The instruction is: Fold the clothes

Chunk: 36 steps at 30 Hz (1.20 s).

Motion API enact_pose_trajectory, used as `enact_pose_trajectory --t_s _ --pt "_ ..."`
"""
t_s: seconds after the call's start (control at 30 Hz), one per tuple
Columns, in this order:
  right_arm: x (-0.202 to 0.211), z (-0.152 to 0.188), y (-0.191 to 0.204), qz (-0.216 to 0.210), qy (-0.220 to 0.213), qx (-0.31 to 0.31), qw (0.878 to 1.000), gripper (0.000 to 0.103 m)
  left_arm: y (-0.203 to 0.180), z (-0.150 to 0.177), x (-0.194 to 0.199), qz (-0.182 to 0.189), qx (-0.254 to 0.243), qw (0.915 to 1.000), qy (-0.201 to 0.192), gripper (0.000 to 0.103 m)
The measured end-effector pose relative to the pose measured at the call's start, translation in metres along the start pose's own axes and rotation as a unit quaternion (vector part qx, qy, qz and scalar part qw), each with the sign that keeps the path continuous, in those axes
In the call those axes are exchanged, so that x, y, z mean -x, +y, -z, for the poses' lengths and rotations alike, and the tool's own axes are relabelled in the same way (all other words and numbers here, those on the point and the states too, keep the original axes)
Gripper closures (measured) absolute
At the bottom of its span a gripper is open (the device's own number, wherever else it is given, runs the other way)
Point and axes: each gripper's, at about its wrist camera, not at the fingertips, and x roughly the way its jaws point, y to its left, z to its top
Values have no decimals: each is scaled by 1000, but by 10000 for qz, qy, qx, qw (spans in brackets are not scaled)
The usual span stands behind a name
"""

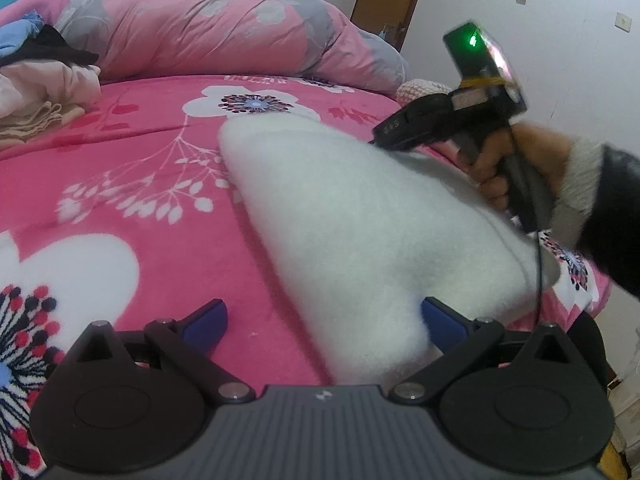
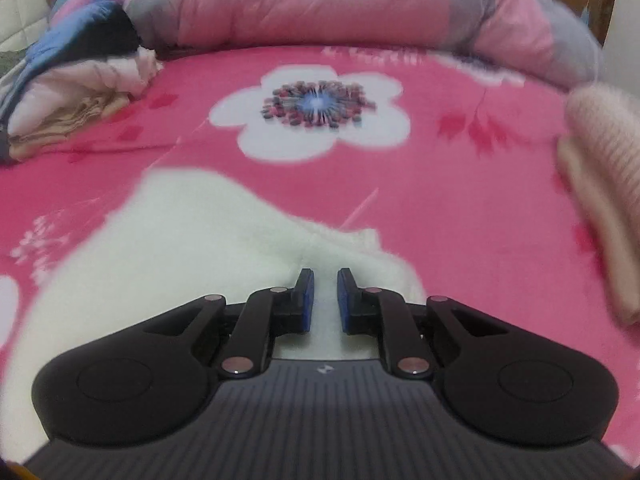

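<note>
Right gripper (image 2: 325, 280) is pinching the white fleece garment (image 2: 180, 240), its near part hidden; left gripper (image 1: 324, 312) is standing spread, motion blurring the folded knit (image 2: 600, 184) at right.

Each claw, the left claw (image 1: 324, 312) and the right claw (image 2: 325, 280), has black linked arms with silver pivot pins, blue pads, round black side housings and a ribbed grey body bearing a small white mark, while the hand (image 1: 504, 168) wears a grey knit cuff under a dark sleeve.

No legible text or numbers; only a small white emblem on each hand-held gripper body (image 1: 322, 395), near the camera.
</note>
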Motion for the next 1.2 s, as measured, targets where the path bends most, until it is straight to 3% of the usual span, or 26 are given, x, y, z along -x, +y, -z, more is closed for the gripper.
enact_pose_trajectory --t_s 0.1,0.27,0.37,0.5,0.57,0.7,0.77,0.83,1.0,1.13,1.2 --pt "9 -19 -4 -243 -52 -370 9990 91 0 0 1 6 -24 10000 18 0" --pt "10 -49 12 -847 -284 -410 9952 91 1 -1 0 33 -34 10000 56 0" --pt "-29 -44 20 -567 177 -260 9979 91 2 -2 -1 46 -42 9999 79 0" --pt "-36 -44 11 -636 165 -598 9960 88 2 -3 -2 60 -71 9999 113 0" --pt "-22 -49 20 -722 -89 -408 9965 87 1 -4 -3 64 -105 9998 132 0" --pt "-21 -52 42 -1543 -265 -91 9876 88 1 -5 -4 68 -131 9997 181 0" --pt "-45 -43 54 -1412 104 64 9899 88 0 -6 -3 51 -131 9997 202 0" --pt "-50 -38 55 -1420 59 140 9897 88 -1 -6 -3 31 -146 9996 221 0" --pt "5 -34 48 -1442 -274 164 9890 87 -2 -6 -4 23 -117 9997 213 0" --pt "71 -4 27 -1925 -737 253 9782 82 -2 -7 -4 24 -117 9997 215 0" --pt "91 17 18 -2172 -805 468 9717 74 -2 -7 -4 7 -125 9997 227 0"
